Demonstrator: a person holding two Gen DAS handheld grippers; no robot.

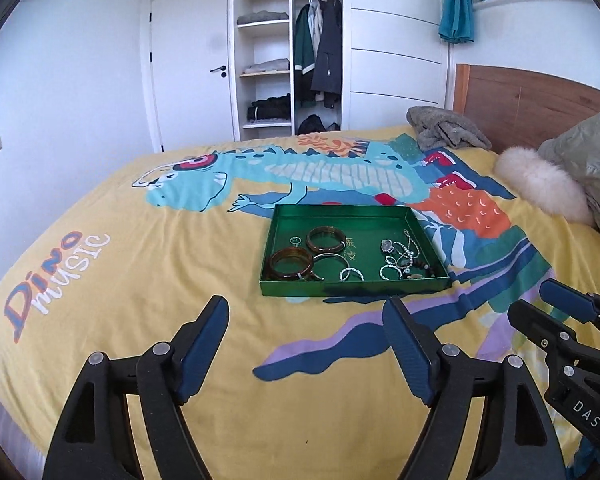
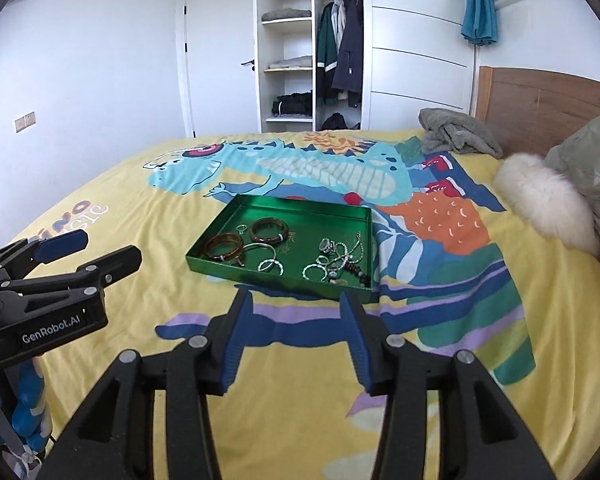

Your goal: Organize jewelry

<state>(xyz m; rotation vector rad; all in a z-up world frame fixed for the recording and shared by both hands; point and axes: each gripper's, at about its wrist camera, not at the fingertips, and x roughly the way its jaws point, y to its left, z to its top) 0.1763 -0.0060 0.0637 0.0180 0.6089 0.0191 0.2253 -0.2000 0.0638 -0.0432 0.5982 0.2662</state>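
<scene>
A green tray (image 1: 352, 288) (image 2: 276, 274) lies on the yellow dinosaur bedspread. Inside it are two brown bangles (image 1: 291, 264) (image 2: 224, 246), several silver rings and bangles (image 1: 351, 274) (image 2: 271, 265), and a tangle of silver chains and dark beads (image 1: 406, 254) (image 2: 342, 256) at its right side. My left gripper (image 1: 306, 310) hovers short of the tray's near wall, its blue-padded jaws wide apart with nothing between them. My right gripper (image 2: 296, 304) also hangs just short of the tray, open and empty. Each gripper shows in the other's view: the right gripper (image 1: 540, 300), the left gripper (image 2: 104, 246).
A grey folded garment (image 1: 446, 128) lies at the bed's far side near the wooden headboard (image 1: 540, 100). A pale jacket with a white fur trim (image 1: 540, 184) takes the right side. An open wardrobe (image 1: 288, 48) and a white door stand beyond the bed.
</scene>
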